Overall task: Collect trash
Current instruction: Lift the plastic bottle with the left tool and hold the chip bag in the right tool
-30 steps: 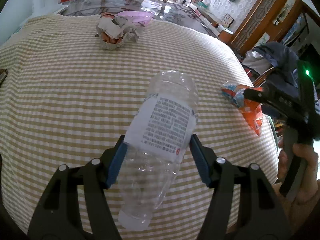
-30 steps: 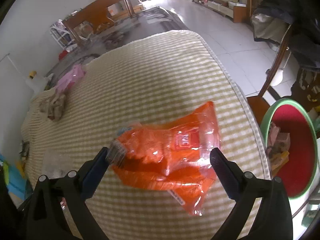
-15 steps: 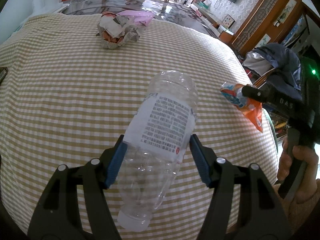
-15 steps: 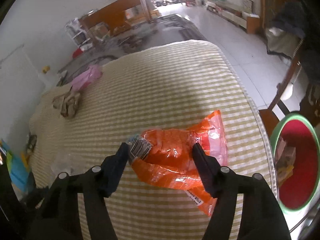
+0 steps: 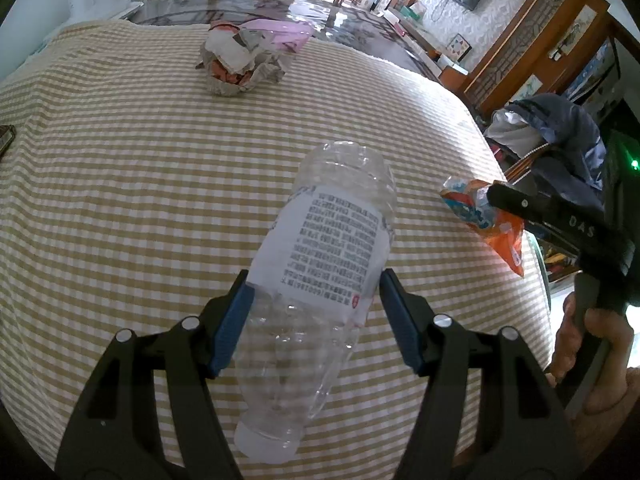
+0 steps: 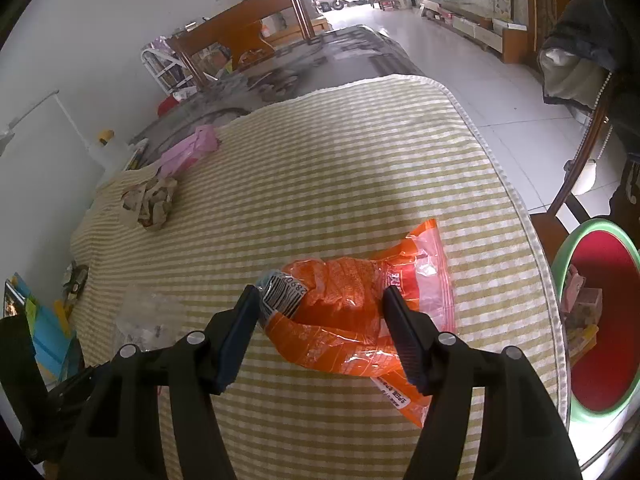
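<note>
Checked tablecloth (image 5: 120, 184), glass tabletop (image 5: 256, 4), tiled floor (image 6: 492, 92)

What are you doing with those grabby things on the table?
A person is picking up trash with tongs in each hand. The left tongs grip a clear plastic bottle. The right tongs have just been closing on an orange wrapper. A crumpled paper wad waits on the checked tablecloth.

Orange wrapper (image 6: 352, 320), clear white-labelled bottle (image 5: 320, 264), beige-and-white checked cloth (image 5: 120, 184), red-lined green bin (image 6: 600, 320)
</note>
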`<state>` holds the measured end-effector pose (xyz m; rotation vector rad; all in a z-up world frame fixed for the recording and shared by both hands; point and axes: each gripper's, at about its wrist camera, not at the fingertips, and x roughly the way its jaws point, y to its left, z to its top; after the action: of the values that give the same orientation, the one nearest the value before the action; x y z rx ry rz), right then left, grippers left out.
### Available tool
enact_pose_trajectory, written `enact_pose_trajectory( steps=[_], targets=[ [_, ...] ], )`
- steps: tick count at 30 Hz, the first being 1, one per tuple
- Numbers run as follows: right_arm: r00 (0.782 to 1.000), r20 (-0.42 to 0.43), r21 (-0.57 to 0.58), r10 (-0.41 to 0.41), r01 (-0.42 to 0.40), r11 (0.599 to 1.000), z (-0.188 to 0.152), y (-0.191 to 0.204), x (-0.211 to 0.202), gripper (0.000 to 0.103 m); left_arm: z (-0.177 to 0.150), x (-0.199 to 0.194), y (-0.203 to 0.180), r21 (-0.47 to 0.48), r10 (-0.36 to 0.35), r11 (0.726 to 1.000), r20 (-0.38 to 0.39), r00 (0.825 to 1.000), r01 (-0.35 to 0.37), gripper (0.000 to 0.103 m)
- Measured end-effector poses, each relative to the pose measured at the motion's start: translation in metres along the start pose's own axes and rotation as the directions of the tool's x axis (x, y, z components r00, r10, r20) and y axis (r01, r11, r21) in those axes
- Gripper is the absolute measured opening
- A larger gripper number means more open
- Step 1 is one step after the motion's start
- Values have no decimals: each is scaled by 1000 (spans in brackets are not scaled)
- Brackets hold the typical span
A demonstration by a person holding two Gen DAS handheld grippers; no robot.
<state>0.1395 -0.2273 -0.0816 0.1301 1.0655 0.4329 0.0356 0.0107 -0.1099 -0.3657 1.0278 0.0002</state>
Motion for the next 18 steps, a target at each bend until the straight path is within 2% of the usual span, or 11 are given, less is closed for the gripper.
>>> enact_pose_trajectory(
  steps=[7, 12, 18],
  targets=[
    [1000, -17, -35, 14, -15, 999, -6, 9, 0, 62, 0, -2, 2, -13, -8, 1000, 5, 1000, 8, 62],
    [1000, -22, -82, 5, -7, 997, -10, 19, 2, 62, 0, -6, 3, -17, -18, 1000, 27, 999, 19, 68],
    [1000, -18, -86, 13, -14, 996, -10, 21, 1, 60, -1, -4, 1, -20, -30, 999, 17, 999, 30, 68]
  ],
)
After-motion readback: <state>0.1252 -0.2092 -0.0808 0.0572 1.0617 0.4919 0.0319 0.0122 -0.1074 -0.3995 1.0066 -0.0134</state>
